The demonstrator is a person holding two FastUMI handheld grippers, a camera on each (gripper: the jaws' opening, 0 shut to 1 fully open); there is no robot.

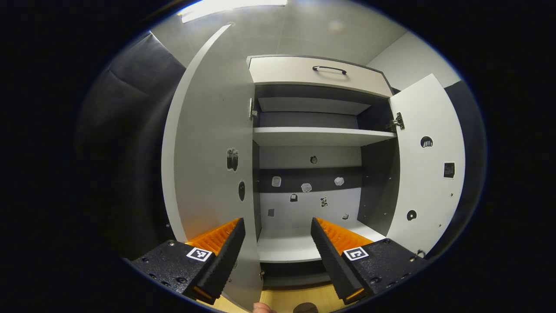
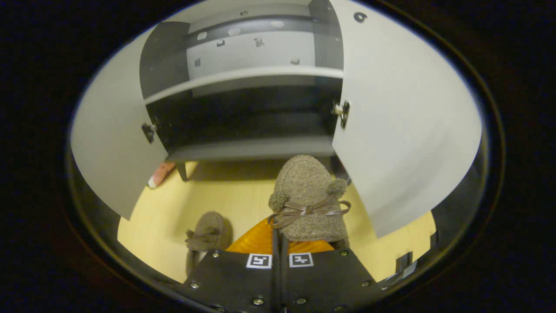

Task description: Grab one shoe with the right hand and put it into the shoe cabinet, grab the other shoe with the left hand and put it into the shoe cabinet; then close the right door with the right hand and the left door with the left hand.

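Now the right tongs (image 2: pixel 278 243) are clenching the furry shoe (image 2: pixel 307 200), needing a level carry between the open doors onto the bottom shelf (image 2: pixel 252 150), while the left tongs (image 1: pixel 278 243) are hanging released.

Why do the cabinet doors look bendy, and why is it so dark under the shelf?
In the left gripper view, the fisheye lens bows the left door and right door, and a ceiling light glares at the top. In the right gripper view, the bottom compartment lies in deep shadow under its shelf; the held shoe looks sharp.
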